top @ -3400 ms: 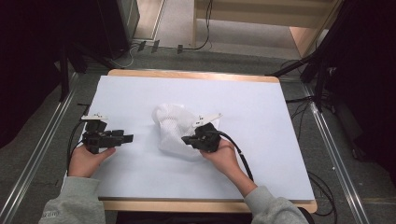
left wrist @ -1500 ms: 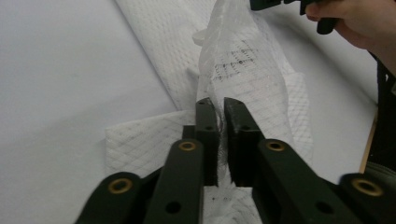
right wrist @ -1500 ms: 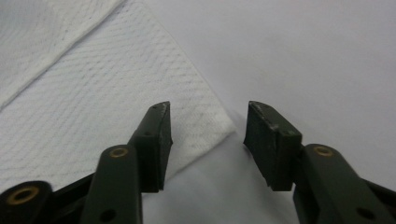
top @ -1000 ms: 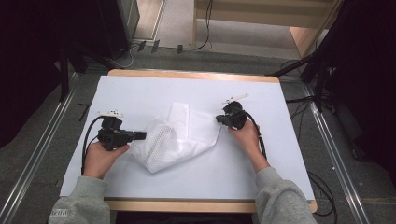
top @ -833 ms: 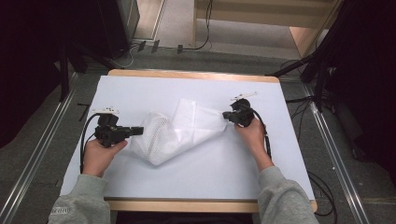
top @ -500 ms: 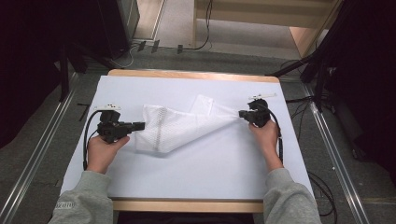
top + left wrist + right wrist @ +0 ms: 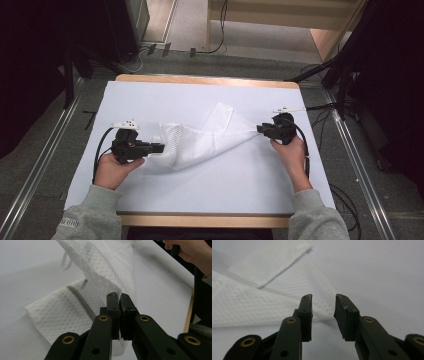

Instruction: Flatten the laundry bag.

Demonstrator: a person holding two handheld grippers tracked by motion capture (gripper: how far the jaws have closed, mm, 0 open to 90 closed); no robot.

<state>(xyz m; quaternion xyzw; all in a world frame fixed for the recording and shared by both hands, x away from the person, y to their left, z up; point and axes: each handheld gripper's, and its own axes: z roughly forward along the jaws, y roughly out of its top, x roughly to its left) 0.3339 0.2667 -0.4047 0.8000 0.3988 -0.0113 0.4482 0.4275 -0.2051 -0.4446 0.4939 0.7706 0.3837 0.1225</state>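
A white mesh cloth [image 7: 200,142] lies stretched across the middle of the white table [image 7: 225,195], with one flap folded toward the far side. My left gripper [image 7: 160,148] is at its left end. In the left gripper view my left gripper [image 7: 117,296] is shut on an edge of the cloth [image 7: 62,315], which rises from the jaws; a grey strip [image 7: 77,300] runs across the part lying flat. My right gripper [image 7: 260,129] is at the cloth's right tip. In the right gripper view my right gripper [image 7: 323,300] stands open, and the cloth's corner [image 7: 322,310] lies on the table between its jaws.
The table has a wooden rim [image 7: 210,80] at the far side. Metal rails [image 7: 45,160] run along the floor on both sides. Black stands and cables [image 7: 345,75] are at the right. White tabletop extends in front of the cloth.
The bunched cloth has been pulled out wide as the two grippers moved apart, the right one going far right. The cloth's right end has sunk to the table.
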